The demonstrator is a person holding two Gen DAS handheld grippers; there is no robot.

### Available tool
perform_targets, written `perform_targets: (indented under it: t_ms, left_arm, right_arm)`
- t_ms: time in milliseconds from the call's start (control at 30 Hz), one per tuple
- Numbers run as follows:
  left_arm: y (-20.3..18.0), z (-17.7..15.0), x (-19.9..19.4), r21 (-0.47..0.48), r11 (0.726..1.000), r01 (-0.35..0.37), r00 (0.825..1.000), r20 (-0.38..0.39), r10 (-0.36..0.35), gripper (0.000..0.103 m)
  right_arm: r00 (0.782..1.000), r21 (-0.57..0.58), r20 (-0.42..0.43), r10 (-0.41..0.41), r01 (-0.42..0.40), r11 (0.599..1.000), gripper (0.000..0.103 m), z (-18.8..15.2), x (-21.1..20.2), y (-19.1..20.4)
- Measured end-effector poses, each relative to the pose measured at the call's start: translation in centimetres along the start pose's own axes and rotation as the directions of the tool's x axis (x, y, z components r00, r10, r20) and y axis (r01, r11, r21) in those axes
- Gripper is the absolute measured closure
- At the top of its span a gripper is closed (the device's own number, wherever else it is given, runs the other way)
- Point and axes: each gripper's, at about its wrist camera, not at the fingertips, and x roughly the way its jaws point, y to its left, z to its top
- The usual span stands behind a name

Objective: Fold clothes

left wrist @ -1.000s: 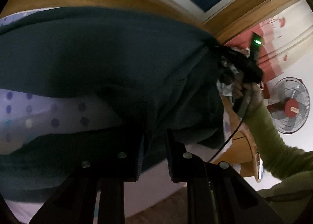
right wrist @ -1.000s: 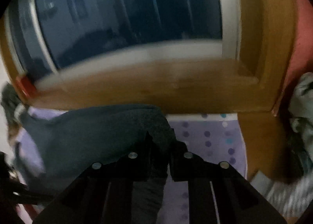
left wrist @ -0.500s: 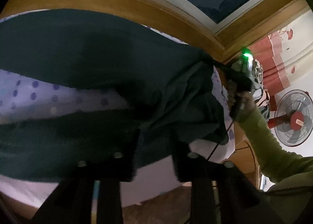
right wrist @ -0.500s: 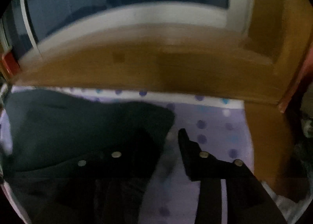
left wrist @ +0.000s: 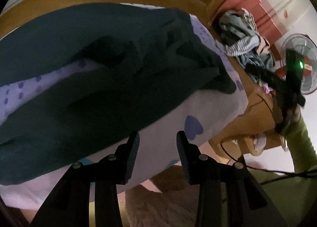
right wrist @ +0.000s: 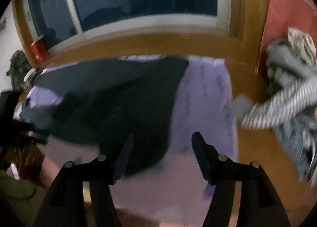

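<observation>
Your left gripper (left wrist: 157, 143) has its jaws spread and opening, with nothing between them; only the pale sheet (left wrist: 162, 124) with purple hearts shows in the gap. The dark teal garment (left wrist: 99, 64) lies ahead of those tongs and off to their left, draped over the sheet with rumpled folds toward its far right corner, and its near hem passes just beyond the left finger (left wrist: 133, 147) without being pinched. Your right gripper (right wrist: 160, 143) is also spread, wider than the left, and its jaws are opening too; nothing sits between them. From the right tongs the same garment (right wrist: 118, 98) spreads ahead and to the left, and its near corner falls just beside the left finger, though blur keeps you from telling whether cloth and finger touch. Beyond the right side of both tongs, on the wooden ledge (right wrist: 247, 88), a heap of other clothes (right wrist: 287, 88) rests, a grey-and-white striped piece among them. In the left wrist view your right hand (left wrist: 287, 112) in a green sleeve holds its gripper out over that ledge, with a standing fan (left wrist: 305, 68) behind.
</observation>
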Motion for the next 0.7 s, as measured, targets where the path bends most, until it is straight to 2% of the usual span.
perform_targets:
  t_ms: [67,133,233,367,433,467,500,600,700]
  left_arm:
    - [0.3,-0.4,0.2,0.003,1.0,-0.012,1.0,0.002,0.012,0.064]
    - [0.8,-0.9,0.2,-0.001,1.0,-0.026,1.0,0.006,0.026,0.064]
    - [1.7,-1.5,-0.4,-0.021,0.998,-0.058,0.998,0.012,0.059,0.064]
    - [2.1,-2.2,-1.3,-0.029,0.994,-0.107,0.992,0.064,0.109,0.064]
    - [2.0,-2.4,-1.5,-0.033,0.988,-0.153,0.984,0.088,0.155,0.064]
    - [2.1,-2.4,-1.5,-0.04,0.985,-0.17,0.98,0.097,0.173,0.064]
    - [2.1,-2.4,-1.4,-0.052,0.981,-0.189,0.975,0.105,0.194,0.064]
    - [1.7,-2.4,-1.0,-0.064,0.971,-0.231,0.962,0.134,0.237,0.064]
    - [0.9,-2.0,-0.4,-0.028,0.946,-0.322,0.931,0.172,0.322,0.064]
  right_arm:
    - [1.0,0.0,-0.024,0.01,-0.01,1.0,0.04,-2.6,0.0,1.6]
    - [0.999,-0.017,-0.047,-0.014,0.014,1.0,0.04,-4.6,0.4,3.3]
    - [0.999,-0.013,-0.044,-0.008,0.008,1.0,0.04,-5.5,2.7,5.0]
    - [1.0,0.028,0.003,0.002,-0.002,1.0,0.04,-4.3,4.5,5.5]
    - [0.999,0.051,0.047,0.009,-0.011,0.999,0.051,-3.4,4.7,5.5]
    - [0.998,0.055,0.063,0.023,-0.027,0.998,0.068,-2.9,4.7,5.5]
    - [0.997,0.058,0.066,0.04,-0.044,0.997,0.077,-2.0,4.9,5.3]
    - [0.995,0.08,0.089,0.053,-0.06,0.995,0.078,0.6,5.2,4.7]
    - [0.989,0.102,0.115,0.096,-0.108,0.989,0.08,2.7,4.9,4.2]
